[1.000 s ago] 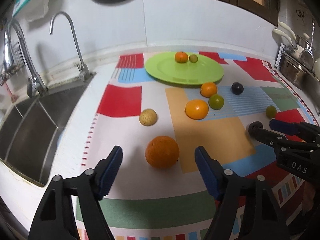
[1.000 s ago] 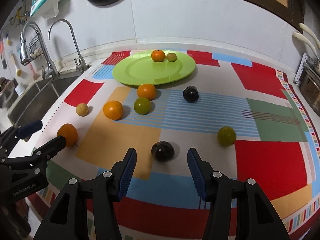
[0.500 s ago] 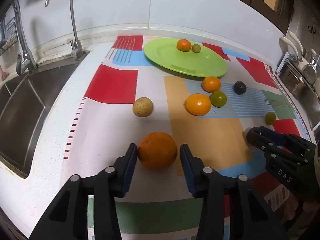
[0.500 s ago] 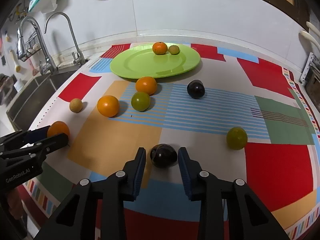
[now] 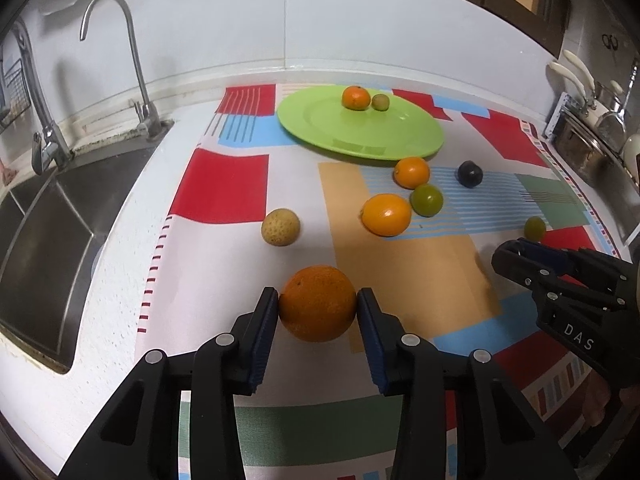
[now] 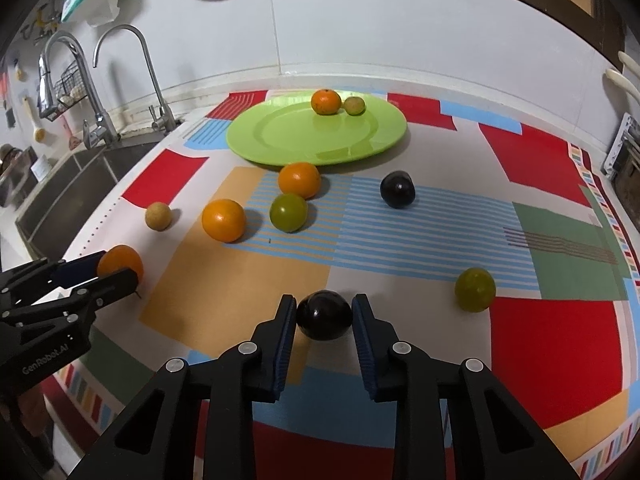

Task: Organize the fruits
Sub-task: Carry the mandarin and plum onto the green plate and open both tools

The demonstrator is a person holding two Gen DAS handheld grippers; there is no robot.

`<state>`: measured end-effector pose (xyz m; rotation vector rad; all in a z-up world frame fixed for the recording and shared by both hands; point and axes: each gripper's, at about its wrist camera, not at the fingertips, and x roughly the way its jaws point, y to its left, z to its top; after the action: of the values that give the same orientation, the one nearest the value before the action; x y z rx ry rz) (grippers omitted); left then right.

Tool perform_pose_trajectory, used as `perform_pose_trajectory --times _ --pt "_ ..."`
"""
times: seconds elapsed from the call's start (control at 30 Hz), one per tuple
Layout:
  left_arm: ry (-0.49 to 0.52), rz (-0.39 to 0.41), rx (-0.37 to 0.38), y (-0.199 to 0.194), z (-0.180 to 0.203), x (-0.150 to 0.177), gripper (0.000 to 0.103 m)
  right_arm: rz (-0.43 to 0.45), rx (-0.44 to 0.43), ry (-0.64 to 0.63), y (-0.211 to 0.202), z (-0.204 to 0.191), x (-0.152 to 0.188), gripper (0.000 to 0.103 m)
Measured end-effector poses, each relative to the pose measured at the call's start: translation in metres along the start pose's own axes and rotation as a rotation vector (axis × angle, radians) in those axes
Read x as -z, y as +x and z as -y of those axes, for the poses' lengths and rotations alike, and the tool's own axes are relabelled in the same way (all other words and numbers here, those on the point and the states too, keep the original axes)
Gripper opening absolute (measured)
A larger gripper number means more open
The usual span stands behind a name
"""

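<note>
Left claw [image 5: 318, 306]: blue ribbed pads pressed on both sides of a round, pebbly orange [image 5: 318, 309], lower centre of frame, on the bench. Right claw [image 6: 324, 314]: closed on a glossy dark plum [image 6: 324, 314], lower centre. Plate [image 6: 280, 136]: smooth green disc, upper centre, bearing a tangerine [image 6: 326, 101] touching a small green fruit [image 6: 355, 105].

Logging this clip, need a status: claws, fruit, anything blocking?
Left claw shut on orange. Right claw shut on dark plum. Both fruits still on the mat; plate holds two. Loose fruit lies between claws and plate.
</note>
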<state>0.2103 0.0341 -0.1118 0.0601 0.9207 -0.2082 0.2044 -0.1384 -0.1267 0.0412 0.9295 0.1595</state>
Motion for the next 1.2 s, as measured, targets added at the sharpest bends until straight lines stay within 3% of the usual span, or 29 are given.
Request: perform_pose_trajectory --times 0.67,1.2 --pt "0.104 0.153 0.009 -0.042 0.018 -0.021 0.04 0.106 -0.058 -0.012 -0.047 -0.009 -0.024 0.03" --pt "0.174 0.296 0.034 -0.067 0.024 -0.07 0.04 0.224 -0.096 -0.042 -0.07 -0.009 -0.074 0.03"
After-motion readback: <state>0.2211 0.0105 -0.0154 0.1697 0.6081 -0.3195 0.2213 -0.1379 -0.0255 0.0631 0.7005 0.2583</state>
